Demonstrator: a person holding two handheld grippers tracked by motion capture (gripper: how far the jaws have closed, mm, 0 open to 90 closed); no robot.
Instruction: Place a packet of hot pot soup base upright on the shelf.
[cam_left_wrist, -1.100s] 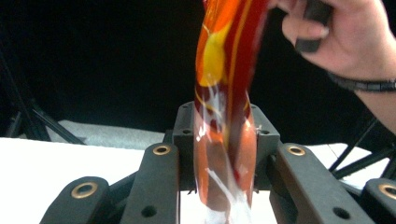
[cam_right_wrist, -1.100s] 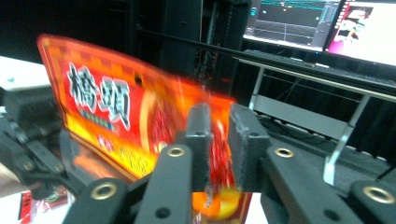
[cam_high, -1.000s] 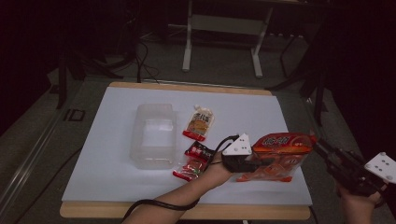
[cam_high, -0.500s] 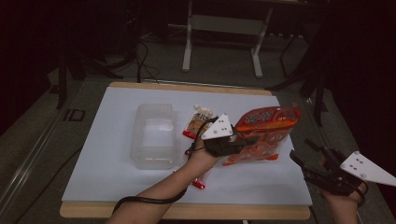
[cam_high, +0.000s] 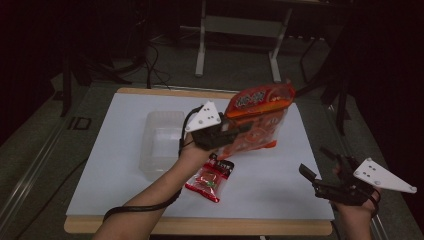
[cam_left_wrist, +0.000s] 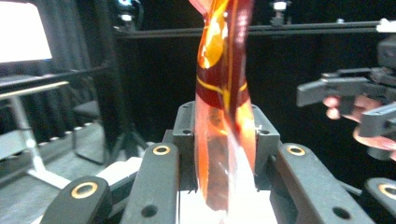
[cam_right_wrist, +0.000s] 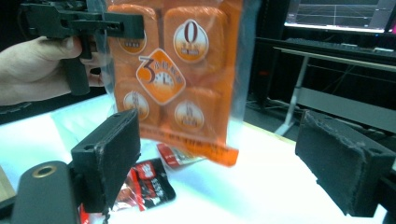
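A large orange snack bag hangs upright above the middle of the white table. My left gripper is shut on the bag's lower left side. In the left gripper view the bag stands edge-on between the pads. My right gripper is at the table's near right corner, apart from the bag. Its jaws have just been opening and now stand wide with nothing between them. In the right gripper view the bag hangs beyond the open gripper, with the left gripper at the top left.
A clear plastic container sits left of centre on the table. A red snack packet lies below the lifted bag, near the left wrist. Red packets lie on the table under the bag. A metal stand is beyond the far edge.
The left gripper carried the orange bag up and leftward, tipping it from flat to upright. The right gripper's jaws spread wide and it drifted toward the table's near right corner.
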